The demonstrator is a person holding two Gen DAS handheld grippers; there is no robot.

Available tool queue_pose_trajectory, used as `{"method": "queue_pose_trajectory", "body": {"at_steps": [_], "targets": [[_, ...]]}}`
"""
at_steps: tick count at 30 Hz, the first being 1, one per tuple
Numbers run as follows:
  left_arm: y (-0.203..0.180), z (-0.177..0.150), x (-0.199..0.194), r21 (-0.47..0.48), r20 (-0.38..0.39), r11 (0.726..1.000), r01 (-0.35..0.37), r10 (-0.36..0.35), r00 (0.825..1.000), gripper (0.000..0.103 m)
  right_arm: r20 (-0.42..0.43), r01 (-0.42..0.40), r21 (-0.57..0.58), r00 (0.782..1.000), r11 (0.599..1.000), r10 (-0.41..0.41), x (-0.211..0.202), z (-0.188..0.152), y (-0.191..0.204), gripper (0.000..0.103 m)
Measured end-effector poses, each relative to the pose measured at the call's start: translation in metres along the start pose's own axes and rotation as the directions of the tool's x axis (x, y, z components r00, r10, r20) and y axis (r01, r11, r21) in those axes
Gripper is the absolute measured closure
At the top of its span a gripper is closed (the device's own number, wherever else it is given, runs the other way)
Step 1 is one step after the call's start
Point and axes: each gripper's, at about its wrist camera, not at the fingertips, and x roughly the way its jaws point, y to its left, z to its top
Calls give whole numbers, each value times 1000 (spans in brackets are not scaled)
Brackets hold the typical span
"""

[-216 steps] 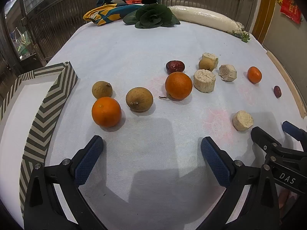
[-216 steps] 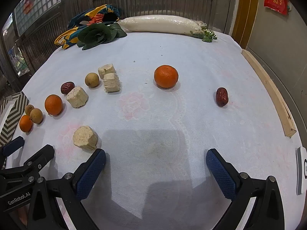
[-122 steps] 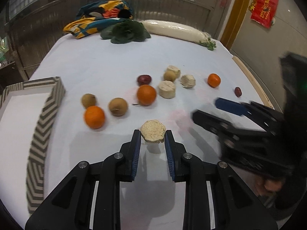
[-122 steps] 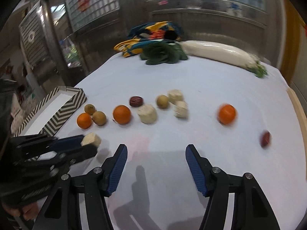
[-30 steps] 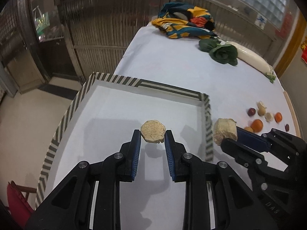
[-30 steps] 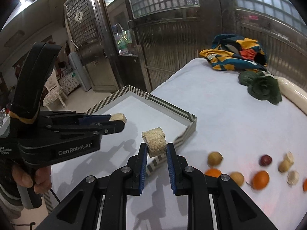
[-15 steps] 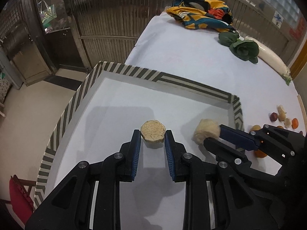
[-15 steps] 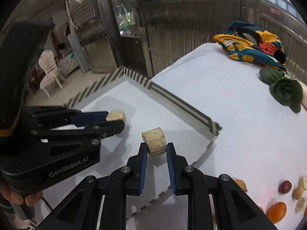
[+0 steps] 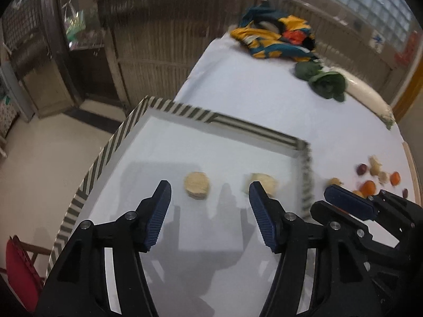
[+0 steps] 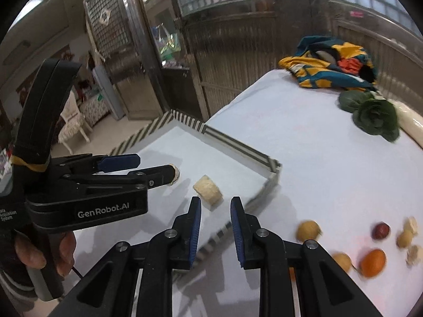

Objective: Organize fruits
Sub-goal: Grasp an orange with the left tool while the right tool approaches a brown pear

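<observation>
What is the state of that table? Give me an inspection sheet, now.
Surface: white-clothed table, no spills.
Job's things: striped tray holds left chunk and right chunk; orange, red date and other small fruit lie outside on the cloth.
Clutter: colourful cloth, leafy green, white radish.
Grippers: left gripper open, jaws just opened, nothing between them; right gripper narrowly parted, empty.
Cables: nothing seen.
Surroundings: metal grille doors, white chair.

The table is white-covered. On it lie a striped tray, cloth, greens, a radish and scattered fruit.
</observation>
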Motion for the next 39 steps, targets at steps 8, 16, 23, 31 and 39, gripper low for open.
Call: {"method": "queue_pose_trajectory", "body": {"at_steps": [8,16,23,31,39], "targets": [[-50,-23,-39,90,63,993,83,-88,994,41,59,56,62,996,996,-60,-54,-34,-21,73],[-101,-43,-46,152,45,975,160,-169,985,41,56,149,144,986,978,-158,-93,-84,-64,72],[-132,-59,-24,178,-30,965,193,-190,981,41,18,199,210,978,957,-207,-108,-119,-102,72],[-153,-58,3,199,-64,965,173,-163,985,41,29,172,251,982,953,-185,-110,-128,-121,72],[-160,-50,26,185,-76,972,147,-135,988,41,27,142,263,988,954,-155,-103,-129,-126,72]]}}
